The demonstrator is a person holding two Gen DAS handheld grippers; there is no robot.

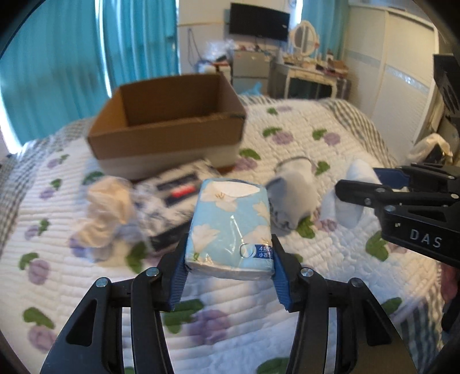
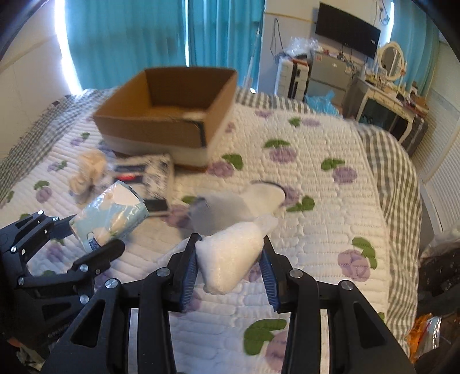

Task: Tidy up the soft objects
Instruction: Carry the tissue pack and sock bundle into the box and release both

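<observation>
My left gripper (image 1: 230, 256) is shut on a light-blue flowered tissue pack (image 1: 230, 227) and holds it above the bed; the pack also shows in the right wrist view (image 2: 110, 218). My right gripper (image 2: 230, 253) is shut on a white fluffy sock (image 2: 230, 259), held above the quilt; the sock shows in the left wrist view (image 1: 353, 198) too. An open brown cardboard box (image 1: 169, 126) (image 2: 169, 115) stands at the far side of the bed. A grey and white sock (image 1: 290, 198) (image 2: 230, 207) lies on the quilt between the grippers.
A cream crumpled cloth (image 1: 106, 207) (image 2: 89, 172) and a blue-white patterned pack (image 1: 175, 198) (image 2: 149, 172) lie in front of the box. The quilt (image 1: 287, 138) has purple flowers. A dresser with a mirror (image 1: 304, 37) and a TV (image 1: 258, 21) stand beyond the bed.
</observation>
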